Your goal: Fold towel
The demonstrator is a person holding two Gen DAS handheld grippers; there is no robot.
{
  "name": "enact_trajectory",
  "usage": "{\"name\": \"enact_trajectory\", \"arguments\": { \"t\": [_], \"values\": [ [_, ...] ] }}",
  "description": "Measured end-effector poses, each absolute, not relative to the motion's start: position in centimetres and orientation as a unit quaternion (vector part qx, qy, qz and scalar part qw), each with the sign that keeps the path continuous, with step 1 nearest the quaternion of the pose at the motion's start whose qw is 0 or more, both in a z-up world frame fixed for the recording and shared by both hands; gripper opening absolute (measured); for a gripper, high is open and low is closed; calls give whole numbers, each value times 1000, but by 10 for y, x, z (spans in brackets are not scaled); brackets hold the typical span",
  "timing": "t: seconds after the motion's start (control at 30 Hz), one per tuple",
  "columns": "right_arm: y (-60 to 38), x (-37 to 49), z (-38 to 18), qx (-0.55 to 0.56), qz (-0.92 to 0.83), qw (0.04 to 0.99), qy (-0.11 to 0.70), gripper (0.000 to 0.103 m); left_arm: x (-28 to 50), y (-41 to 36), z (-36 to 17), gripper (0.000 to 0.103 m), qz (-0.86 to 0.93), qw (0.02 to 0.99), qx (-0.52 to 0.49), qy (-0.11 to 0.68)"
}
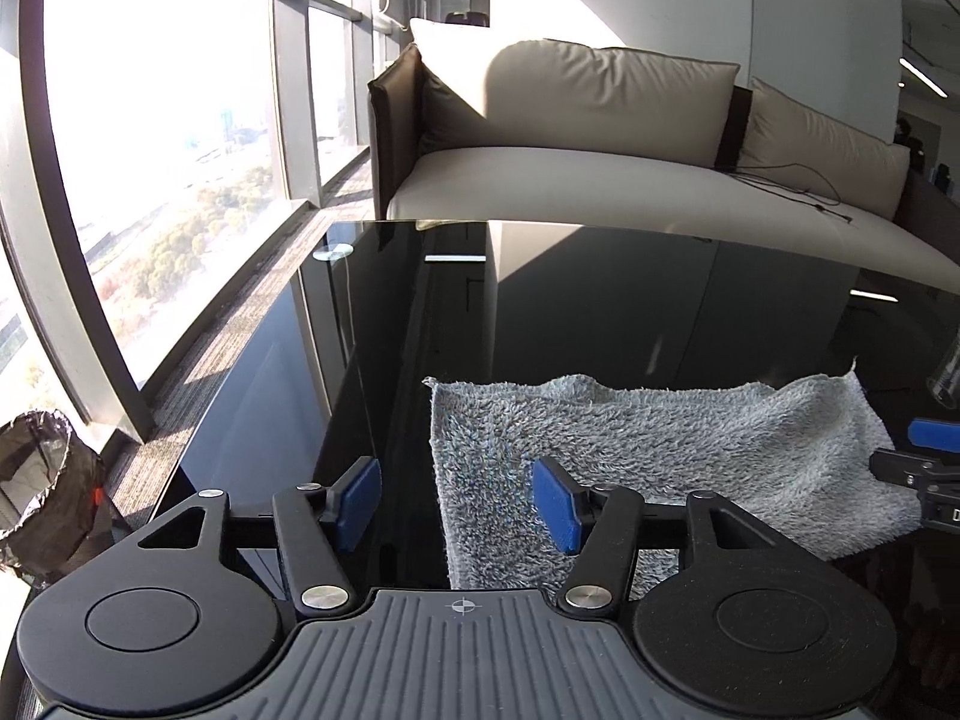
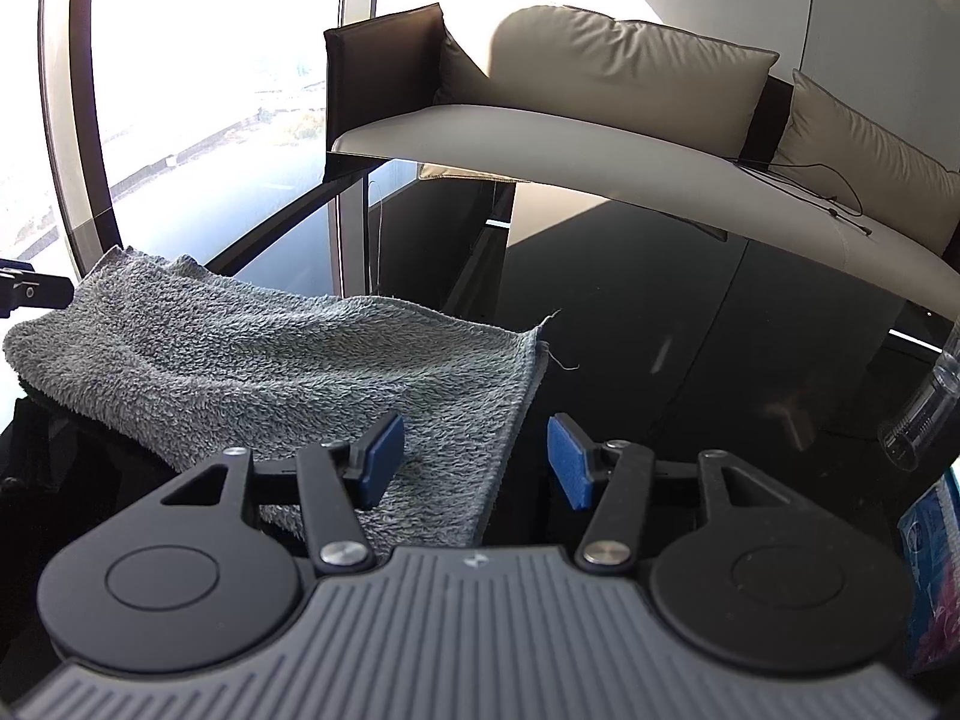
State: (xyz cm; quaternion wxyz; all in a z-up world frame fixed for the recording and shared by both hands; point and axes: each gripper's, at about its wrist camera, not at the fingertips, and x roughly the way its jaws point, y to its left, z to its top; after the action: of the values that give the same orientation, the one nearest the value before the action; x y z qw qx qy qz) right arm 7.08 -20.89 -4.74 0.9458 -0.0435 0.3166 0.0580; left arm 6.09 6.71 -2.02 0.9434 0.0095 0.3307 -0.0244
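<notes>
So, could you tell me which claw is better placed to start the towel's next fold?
Probably the right claw: it straddles the towel's hemmed edge. The left claw is equally open over its edge.

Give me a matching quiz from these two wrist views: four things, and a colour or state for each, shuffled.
Things:
1. towel
2. table
3. sofa
4. left gripper

Colour or state:
A. glossy black
B. open, nothing pinched
C. grey, fluffy, lying rumpled
D. cream cushions, dark frame

Pairs: 1-C, 2-A, 3-D, 4-B
</notes>
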Motion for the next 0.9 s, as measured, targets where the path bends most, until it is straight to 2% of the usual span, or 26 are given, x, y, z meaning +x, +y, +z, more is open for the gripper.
{"name": "enact_trajectory", "arguments": {
  "t": [0.03, 0.3, 0.47, 0.9],
  "values": [
    [-210, 69, -46, -37, 58, 947, 315, 62, 59, 66, -21, 77, -24, 944, 6, 330],
    [-217, 51, -43, -3, 58, 946, 318, 63, 50, 64, -28, 99, -21, 942, -4, 334],
    [-219, 42, -44, 19, 54, 946, 319, 78, 46, 66, -31, 101, -20, 941, -15, 338],
    [-214, 44, -45, 30, 59, 940, 335, 78, 46, 62, -31, 102, -35, 940, -2, 339]
  ]
}}
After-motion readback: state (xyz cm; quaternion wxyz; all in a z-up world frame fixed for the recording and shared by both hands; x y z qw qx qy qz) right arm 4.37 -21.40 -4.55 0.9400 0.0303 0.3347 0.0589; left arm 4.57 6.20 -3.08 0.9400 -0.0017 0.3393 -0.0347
